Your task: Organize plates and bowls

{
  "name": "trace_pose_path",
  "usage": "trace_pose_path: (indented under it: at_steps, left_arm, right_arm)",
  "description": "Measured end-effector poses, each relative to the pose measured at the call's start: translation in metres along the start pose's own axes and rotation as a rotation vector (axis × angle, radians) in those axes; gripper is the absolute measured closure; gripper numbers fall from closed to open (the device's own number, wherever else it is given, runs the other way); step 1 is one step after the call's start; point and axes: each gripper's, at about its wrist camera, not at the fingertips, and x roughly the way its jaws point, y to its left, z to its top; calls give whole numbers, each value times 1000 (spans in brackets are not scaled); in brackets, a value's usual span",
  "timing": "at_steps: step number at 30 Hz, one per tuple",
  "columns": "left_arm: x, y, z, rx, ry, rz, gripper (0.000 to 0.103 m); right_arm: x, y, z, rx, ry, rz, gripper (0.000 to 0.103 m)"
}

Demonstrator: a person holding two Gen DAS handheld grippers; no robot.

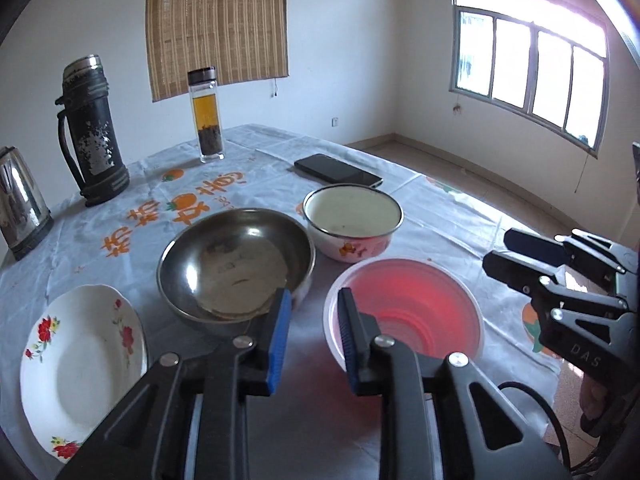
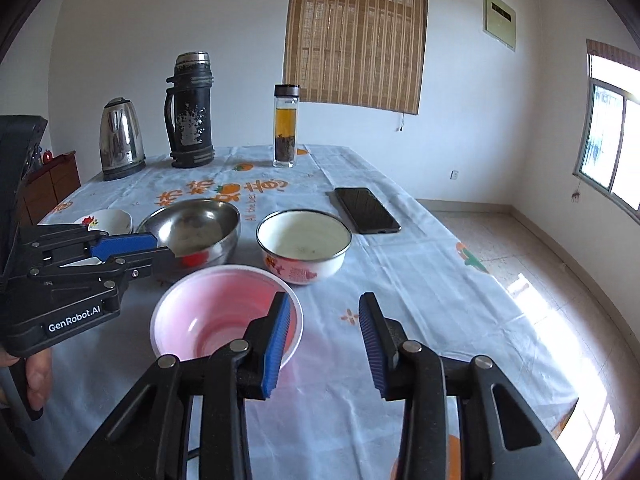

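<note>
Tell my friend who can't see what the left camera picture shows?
An empty, open left gripper hovers over a table between a steel bowl and a pink bowl. Nearby are a flowered plate, a white bowl, a phone and a flask.

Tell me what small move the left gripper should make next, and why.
Probably ease the left gripper forward and down onto the near rim of the pink bowl. It hovers empty just short of that rim, jaws apart, and the steel bowl, enamel bowl and flowered plate all sit unstacked.
</note>
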Motion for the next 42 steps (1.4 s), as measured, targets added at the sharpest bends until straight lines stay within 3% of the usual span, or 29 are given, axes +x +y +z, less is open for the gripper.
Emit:
trace_pose_path:
  at_steps: [2, 5, 14, 18, 22, 27, 37, 42]
  left_arm:
    - [3, 5, -3, -31, 26, -28, 80]
    - [2, 8, -6, -40, 23, -8, 80]
    - [7, 10, -12, -46, 47, -47, 80]
    - [5, 6, -12, -35, 41, -65, 80]
    - [15, 5, -16, -43, 84, -94, 80]
    - [12, 3, -16, -42, 77, -119, 90]
    - [10, 3, -16, -44, 66, -120, 93]
    - [10, 5, -16, -46, 68, -121, 86]
  right_arm:
    - [6, -4, -3, 25, 21, 27, 67]
    - [13, -5, -6, 42, 42, 49, 68]
    - [22, 4, -11, 28, 71, 56, 72]
    - [25, 8, -13, 21, 86, 62, 79]
    - [29, 11, -14, 8, 103, 66, 87]
    - [25, 17, -14, -10, 83, 59, 95]
    - [22, 16, -13, -4, 71, 60, 96]
    - [24, 12, -12, 5, 71, 42, 97]
